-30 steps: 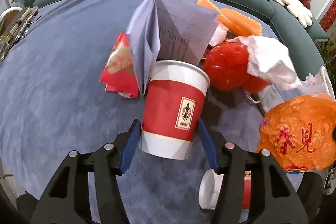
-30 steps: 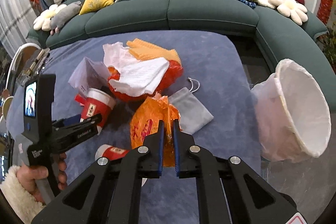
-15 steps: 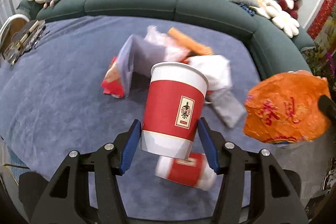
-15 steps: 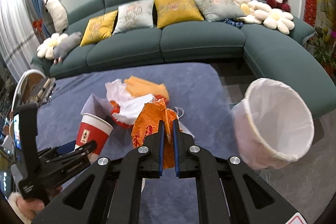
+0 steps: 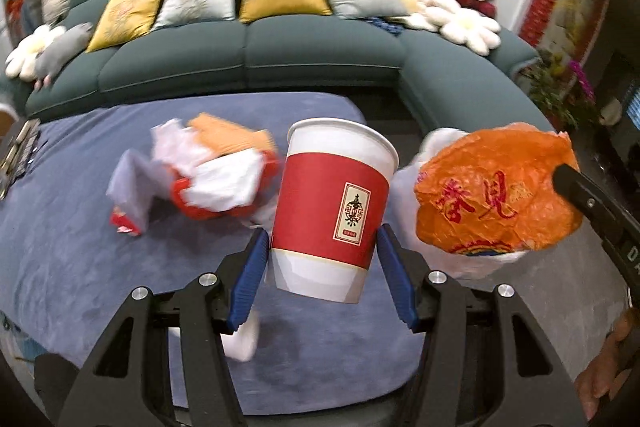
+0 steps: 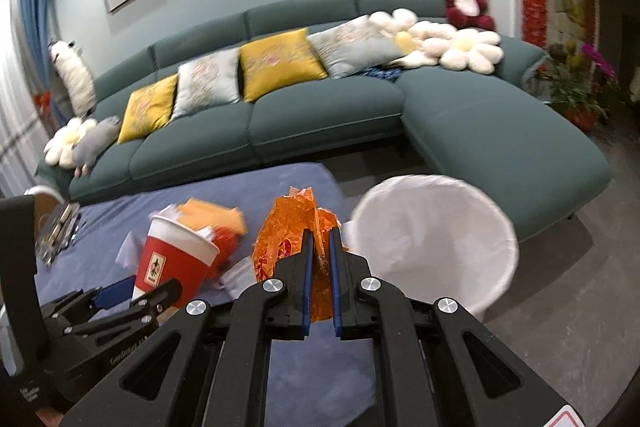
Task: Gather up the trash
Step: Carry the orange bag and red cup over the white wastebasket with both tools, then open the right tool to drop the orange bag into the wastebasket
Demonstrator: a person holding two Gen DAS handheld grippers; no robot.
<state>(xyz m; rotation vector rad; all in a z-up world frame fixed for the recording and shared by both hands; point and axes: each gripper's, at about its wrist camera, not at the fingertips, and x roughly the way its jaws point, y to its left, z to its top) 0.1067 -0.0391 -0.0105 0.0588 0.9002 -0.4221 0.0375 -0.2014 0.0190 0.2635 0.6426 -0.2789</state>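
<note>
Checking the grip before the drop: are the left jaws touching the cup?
Touching. The left wrist view shows the cup off the table, clamped near its base between the left gripper's blue pads.

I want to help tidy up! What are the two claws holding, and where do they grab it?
The left claw squeezes the red paper cup by its lower sides. The right claw pinches the orange plastic bag by its crumpled top.

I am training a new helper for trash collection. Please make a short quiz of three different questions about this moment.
1. True or false: the left gripper holds the red and white paper cup.
2. What does the right gripper pinch? A) crumpled orange plastic bag B) grey pouch
3. Fill in: the white-lined round trash bin stands on the ____, beside the blue table.

Key: 1 true; 2 A; 3 floor.
</note>
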